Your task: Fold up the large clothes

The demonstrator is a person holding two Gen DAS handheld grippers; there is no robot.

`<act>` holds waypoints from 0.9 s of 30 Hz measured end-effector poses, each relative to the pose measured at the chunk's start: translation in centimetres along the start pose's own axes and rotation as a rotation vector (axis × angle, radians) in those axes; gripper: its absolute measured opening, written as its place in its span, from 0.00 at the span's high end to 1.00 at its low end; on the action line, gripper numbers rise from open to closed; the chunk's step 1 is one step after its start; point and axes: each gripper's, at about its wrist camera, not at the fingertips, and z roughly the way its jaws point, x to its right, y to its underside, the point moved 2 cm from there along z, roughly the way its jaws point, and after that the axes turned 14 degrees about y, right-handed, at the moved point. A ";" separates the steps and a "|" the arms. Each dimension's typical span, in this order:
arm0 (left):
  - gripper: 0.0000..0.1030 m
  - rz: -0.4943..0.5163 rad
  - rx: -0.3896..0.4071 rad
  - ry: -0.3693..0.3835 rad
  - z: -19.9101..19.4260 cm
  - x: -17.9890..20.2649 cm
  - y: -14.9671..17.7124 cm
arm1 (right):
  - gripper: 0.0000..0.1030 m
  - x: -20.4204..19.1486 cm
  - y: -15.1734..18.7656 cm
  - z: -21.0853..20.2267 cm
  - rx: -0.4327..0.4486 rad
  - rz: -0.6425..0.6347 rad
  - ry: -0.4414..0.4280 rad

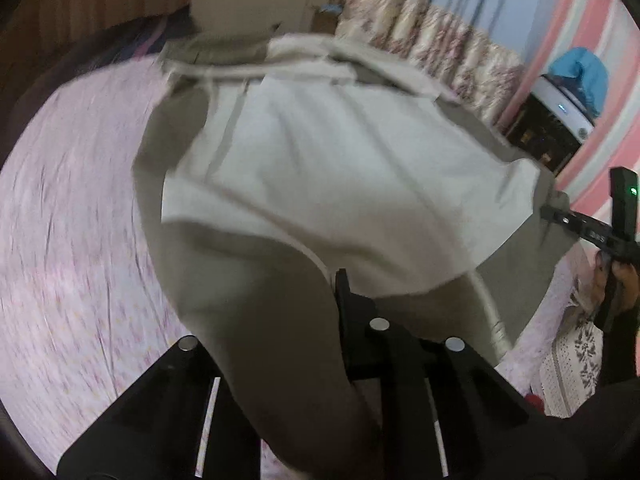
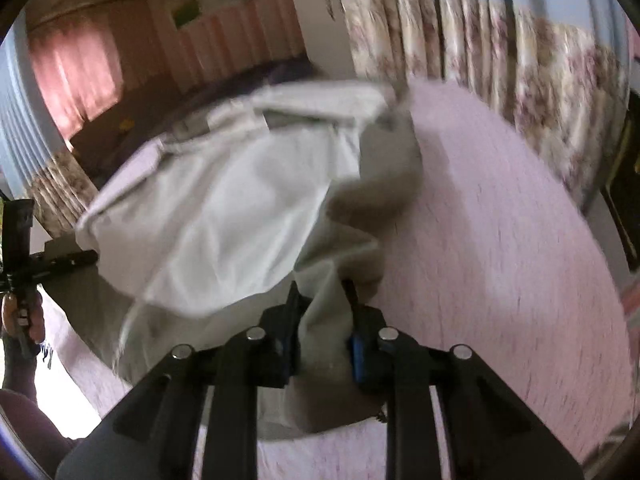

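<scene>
A: Fabric's bunched in both tools. The garment (image 1: pixel 320 168), something large in khaki with a paler lining showing, sags between them over the pink patterned bedspread (image 1: pixel 72 216).

B: So is each one actually gripping?

A: Looks like it. The left gripper (image 1: pixel 344 296) has its jaws nearly together on a khaki edge, though the cloth drapes over 1 finger, so I can only see the other. The right gripper (image 2: pixel 320 300) is plainer: 2 fingers clamped on a thick fold, cloth bulging out between them.

B: Why take it at 2 places?

A: My guess is to spread it. Held by 2 points along 1 side, the piece hangs as a sheet rather than a heap, and it can be laid flat or doubled over.

B: And the far part?

A: It rests crumpled on the bed toward the flowered curtain (image 2: pixel 500 64). That weight keeps the cloth taut toward the person's hands; 1 hand (image 2: pixel 24 312) shows at the edge, wrapped round a handle.

B: Much folded?

A: Hardly, I'd judge. It's rumpled, inside showing. Everything's blurred, so finer detail I can't tell.
</scene>
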 end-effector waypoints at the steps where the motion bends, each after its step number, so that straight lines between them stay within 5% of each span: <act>1: 0.88 0.012 0.012 0.009 -0.3 0.2 -0.7 | 0.80 -0.3 -1.3 -0.2 0.037 -0.009 -0.006; 9: 0.88 0.106 0.166 -0.055 -3.3 0.5 -8.6 | 0.82 -1.7 -10.8 0.5 0.224 -0.104 0.059; 18: 0.86 0.083 0.204 -0.169 -1.6 -4.2 -18.6 | 0.82 -1.7 -22.6 6.5 0.312 -0.162 0.233; 27: 0.84 0.092 0.204 -0.259 2.4 -8.9 -30.4 | 0.82 -3.6 -32.9 17.3 0.205 -0.228 0.337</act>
